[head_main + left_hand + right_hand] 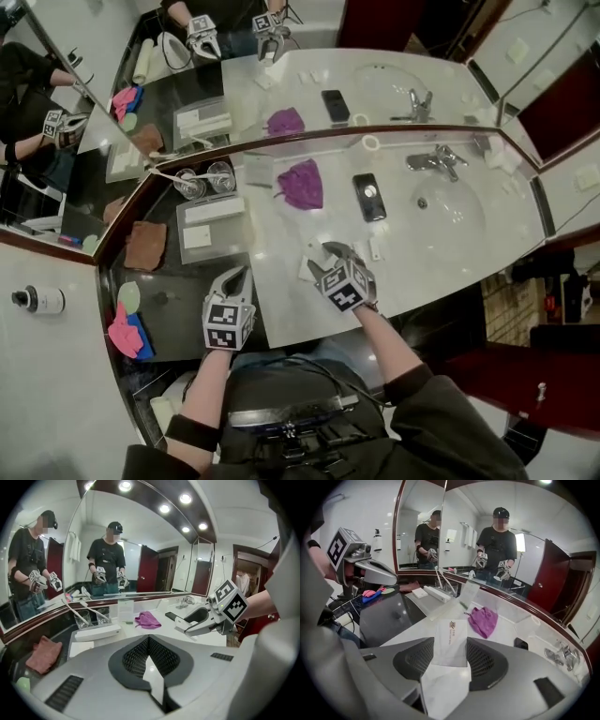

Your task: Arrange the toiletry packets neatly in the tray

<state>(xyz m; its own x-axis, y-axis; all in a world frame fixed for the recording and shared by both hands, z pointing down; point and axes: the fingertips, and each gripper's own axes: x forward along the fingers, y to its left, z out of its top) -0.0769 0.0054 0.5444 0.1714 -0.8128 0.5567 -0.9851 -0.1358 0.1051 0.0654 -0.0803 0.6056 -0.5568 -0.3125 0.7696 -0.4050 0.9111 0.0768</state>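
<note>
The right tool (450, 644) pinches a packet (451, 632) by its near end; it looks light and bendy. The left tool (149, 641) is pressed together.

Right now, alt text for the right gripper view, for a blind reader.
The right gripper holds a flat white printed packet between its jaws above a white marble counter. Beyond are a crumpled purple cloth and a mirror; the left gripper hovers at left.
</note>
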